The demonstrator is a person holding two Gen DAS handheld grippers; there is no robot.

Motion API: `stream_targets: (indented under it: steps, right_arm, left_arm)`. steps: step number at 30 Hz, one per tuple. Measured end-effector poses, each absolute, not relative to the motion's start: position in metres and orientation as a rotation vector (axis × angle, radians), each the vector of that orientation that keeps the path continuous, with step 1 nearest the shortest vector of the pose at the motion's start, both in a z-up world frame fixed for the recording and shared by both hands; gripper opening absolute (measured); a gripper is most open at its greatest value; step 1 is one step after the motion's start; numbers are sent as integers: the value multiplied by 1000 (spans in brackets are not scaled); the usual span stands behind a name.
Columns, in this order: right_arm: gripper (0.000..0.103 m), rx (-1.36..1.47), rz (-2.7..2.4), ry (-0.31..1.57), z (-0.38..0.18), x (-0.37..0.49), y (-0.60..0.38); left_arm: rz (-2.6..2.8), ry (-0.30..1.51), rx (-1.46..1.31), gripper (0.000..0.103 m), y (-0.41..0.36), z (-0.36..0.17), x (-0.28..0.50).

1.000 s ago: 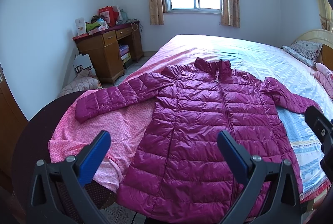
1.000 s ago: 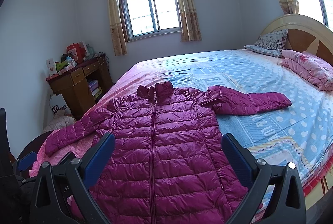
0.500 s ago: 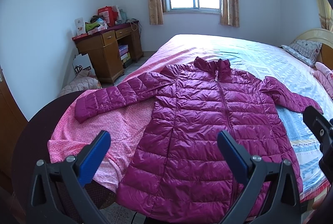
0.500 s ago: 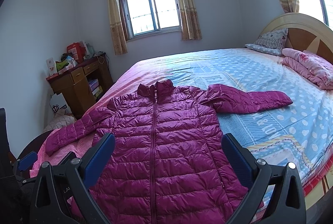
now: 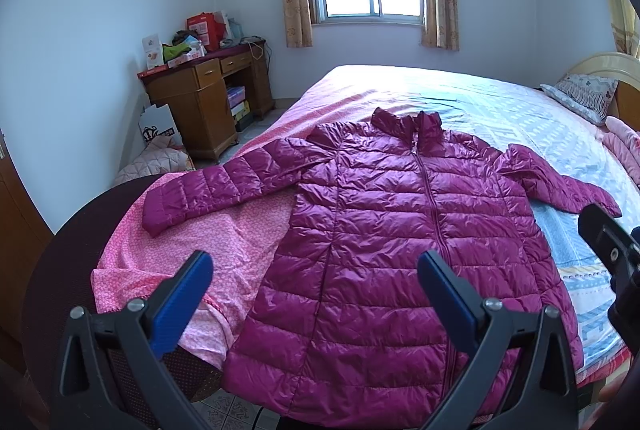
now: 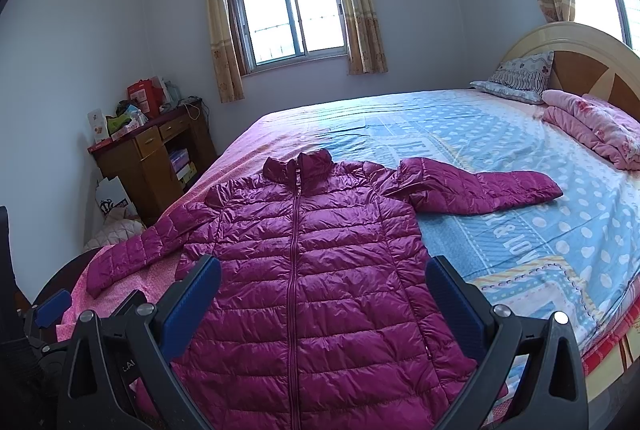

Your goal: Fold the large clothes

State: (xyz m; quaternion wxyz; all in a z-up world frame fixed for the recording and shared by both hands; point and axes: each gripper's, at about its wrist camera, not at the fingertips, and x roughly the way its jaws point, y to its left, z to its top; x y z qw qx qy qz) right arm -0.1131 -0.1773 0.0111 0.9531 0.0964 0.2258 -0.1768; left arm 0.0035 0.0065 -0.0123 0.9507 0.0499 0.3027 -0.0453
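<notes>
Two blue-padded fingers of my left gripper (image 5: 314,272) frame the bottom of the left wrist view, spread wide with nothing between them; the magenta puffer jacket (image 5: 400,238) lies flat and zipped across the middle of the frame on the bed (image 5: 500,102), one sleeve reaching left over a pink sheet (image 5: 208,242), and a wooden desk (image 5: 204,98) stands at centre left. In the right wrist view my right gripper (image 6: 322,292) is likewise released and empty at the bottom, the jacket (image 6: 316,262) fills the lower centre, its other sleeve stretches right across the blue bedding, and a pillow (image 6: 516,78) leans at the headboard, upper right.
</notes>
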Motion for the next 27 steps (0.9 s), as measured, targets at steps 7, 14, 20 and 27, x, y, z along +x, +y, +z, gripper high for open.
stream_targets:
  steps: [7, 14, 20, 27]
  right_arm:
    - [102, 204, -358, 481, 5, -108, -183]
    - [102, 277, -347, 578, -29, -87, -214]
    - [102, 423, -410, 584, -45, -79, -292]
    - [97, 631, -651, 496, -47, -97, -452]
  left_arm:
    - [-99, 622, 103, 103, 4, -20, 5]
    - [-138, 693, 109, 103, -7, -56, 26]
    - [-141, 708, 114, 103, -15, -65, 72]
    - [-88, 688, 144, 103, -31, -74, 134]
